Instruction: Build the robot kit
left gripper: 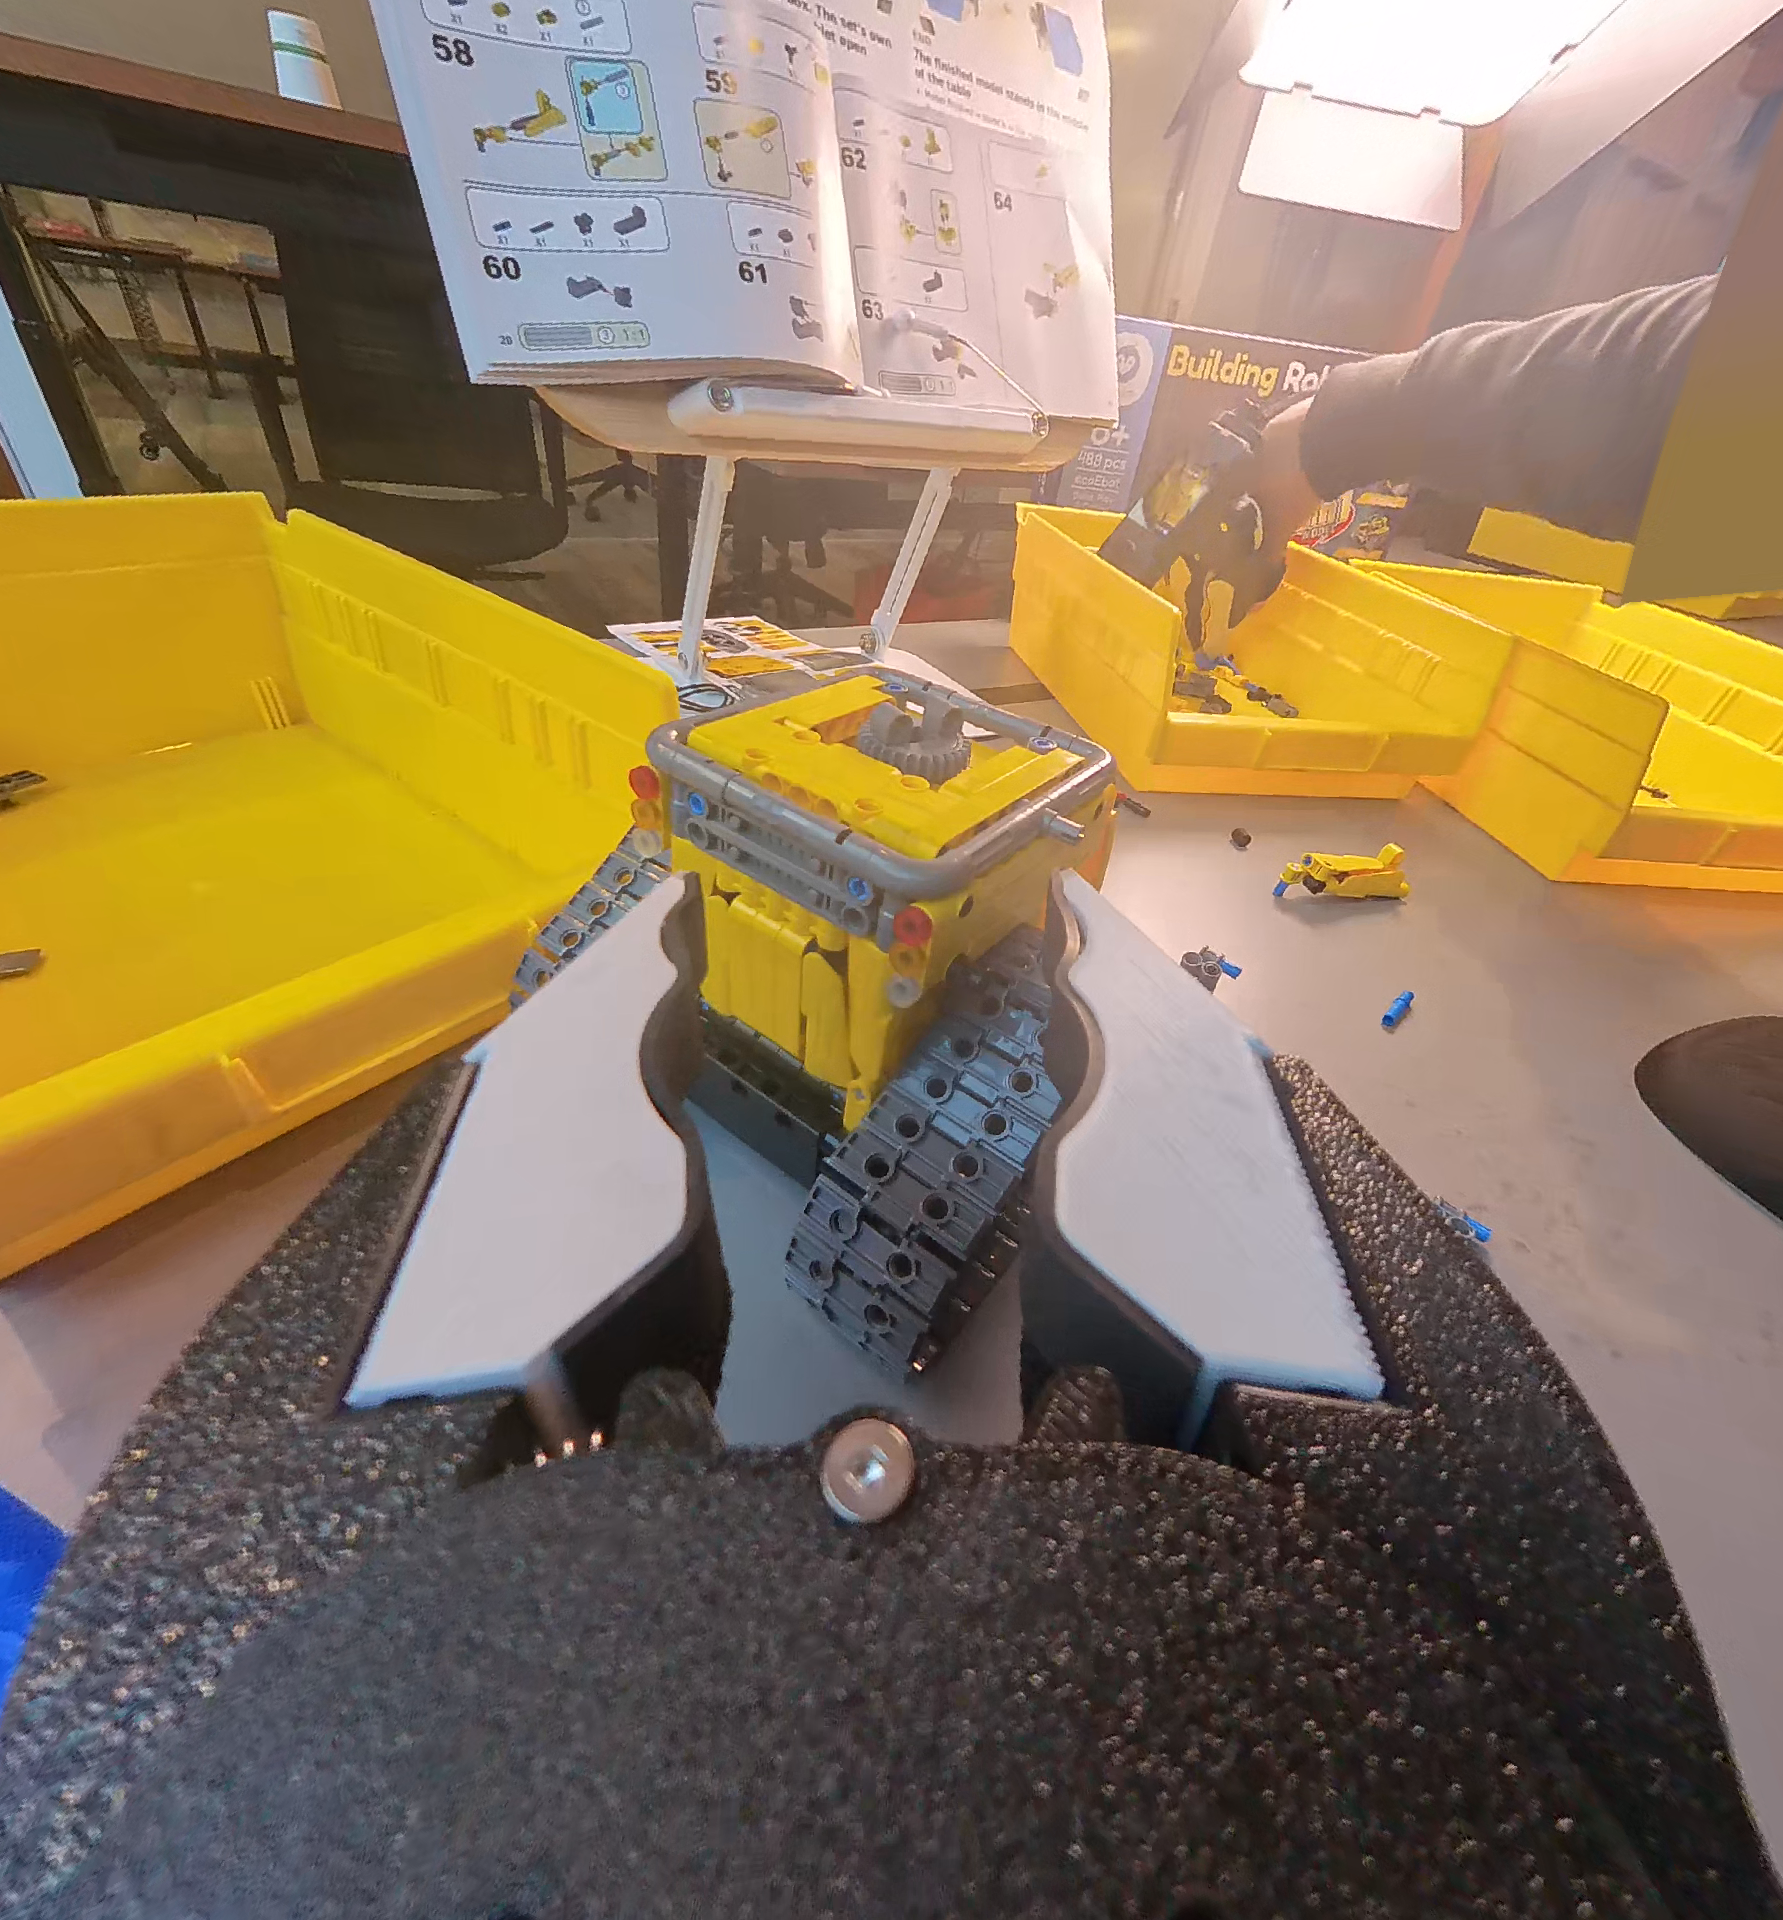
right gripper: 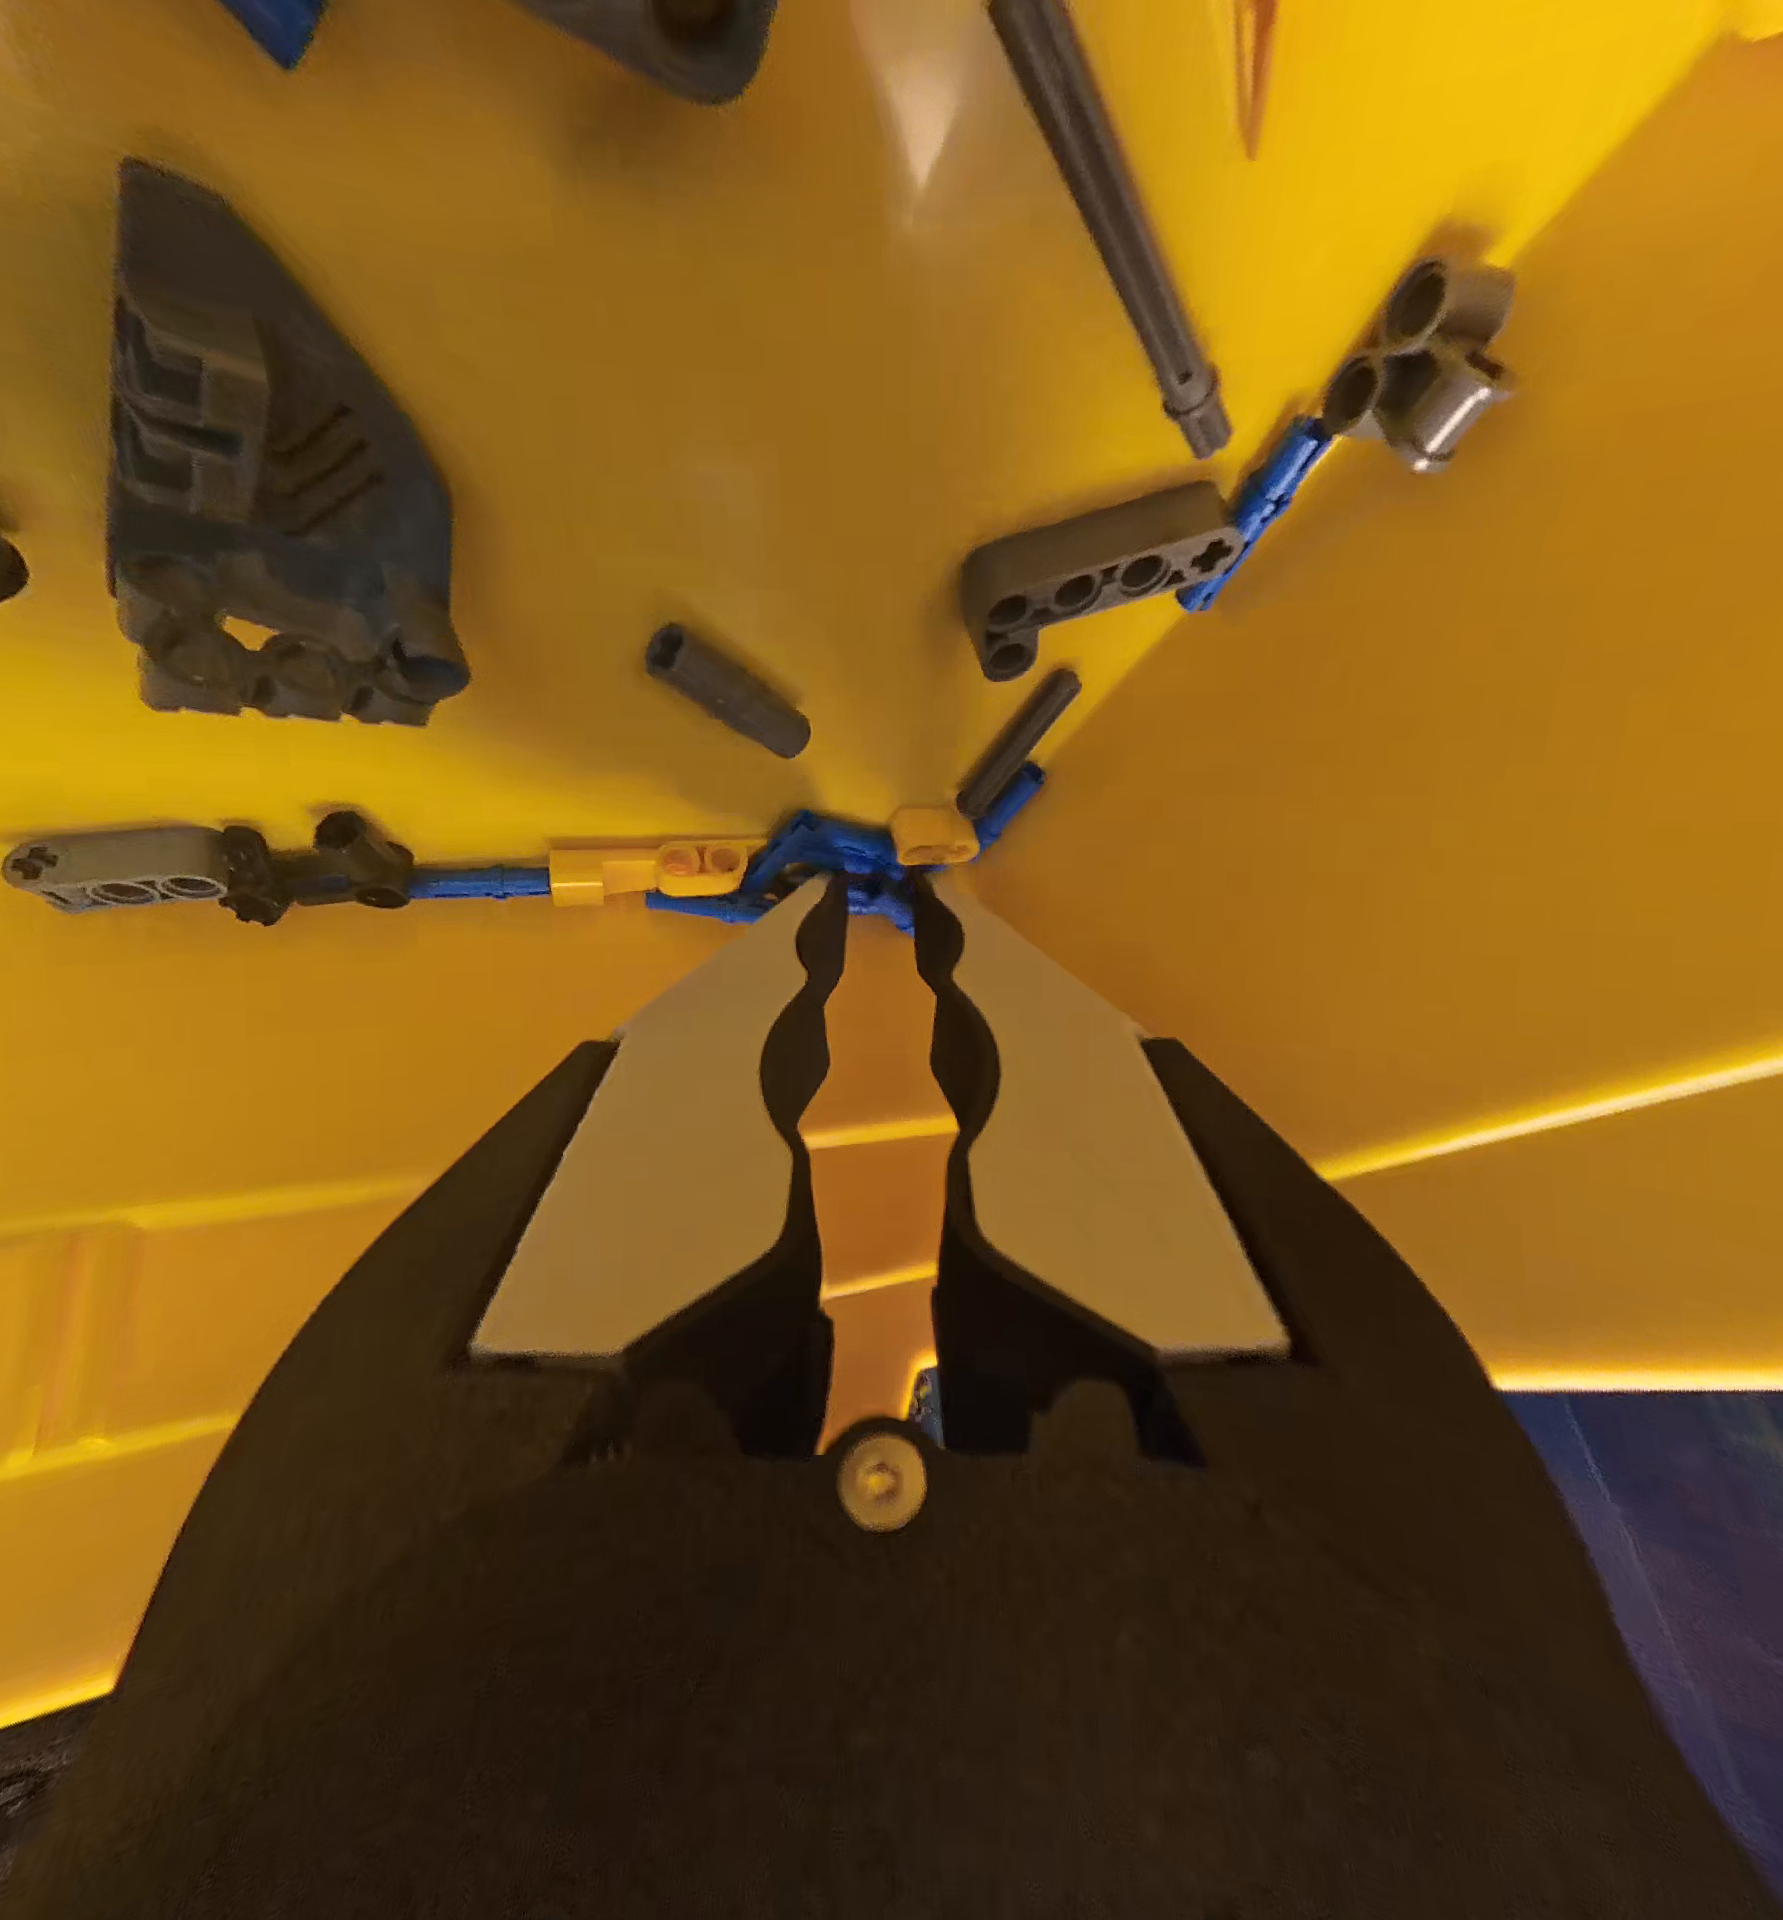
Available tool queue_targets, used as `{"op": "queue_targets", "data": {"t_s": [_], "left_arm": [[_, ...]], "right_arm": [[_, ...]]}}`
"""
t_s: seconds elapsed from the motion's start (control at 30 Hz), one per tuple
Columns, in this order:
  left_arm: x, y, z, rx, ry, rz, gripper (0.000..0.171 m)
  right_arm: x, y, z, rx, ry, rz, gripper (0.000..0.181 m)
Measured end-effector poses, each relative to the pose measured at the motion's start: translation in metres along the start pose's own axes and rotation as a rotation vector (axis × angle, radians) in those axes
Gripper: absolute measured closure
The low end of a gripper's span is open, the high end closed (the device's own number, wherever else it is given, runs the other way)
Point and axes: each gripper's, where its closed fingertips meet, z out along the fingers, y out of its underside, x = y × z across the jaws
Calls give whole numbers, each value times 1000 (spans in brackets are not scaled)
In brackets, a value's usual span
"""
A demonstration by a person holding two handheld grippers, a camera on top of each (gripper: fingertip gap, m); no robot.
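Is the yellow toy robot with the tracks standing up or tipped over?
Standing up. The tracked yellow model sits on its grey treads on the table, top facing up, between the left gripper's fingers.

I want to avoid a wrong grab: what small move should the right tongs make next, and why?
Probably close the right tongs a little: their tips already straddle the blue pins clustered in the yellow bin's corner, with a narrow gap left between them.
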Motion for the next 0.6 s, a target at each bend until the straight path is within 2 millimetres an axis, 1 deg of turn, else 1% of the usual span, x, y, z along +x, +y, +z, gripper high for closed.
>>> {"op": "queue_targets", "data": {"t_s": [0.03, 0.07, 0.13, 0.17, 0.23, 0.27, 0.37, 0.47, 0.6], "left_arm": [[0, 0, 0, -3, 2, -1, 107], [0, 1, 1, -6, 3, -1, 107], [0, 2, 1, -10, 3, 0, 107], [0, 2, 1, -10, 2, 0, 107], [0, 1, 1, -10, 1, -3, 107], [-1, 2, 1, -10, 0, -5, 107], [-1, 2, 2, -14, 2, -6, 107], [0, 2, 2, -14, 2, -2, 107], [0, 1, 1, -9, 2, 0, 107]], "right_arm": [[-3, -5, 0, 32, -19, 17, 169], [-5, -4, 0, 31, -29, 25, 172], [-6, -7, -2, 81, -36, 38, 171], [-8, -13, -7, 145, -55, 66, 169], [-7, -31, -26, 324, -88, 150, 167], [-4, -33, -35, 381, -80, 174, 166], [2, -30, -55, 485, -62, 232, 166], [5, -18, -65, 511, -25, 259, 165], [4, -10, -76, 570, 14, 297, 165]]}}
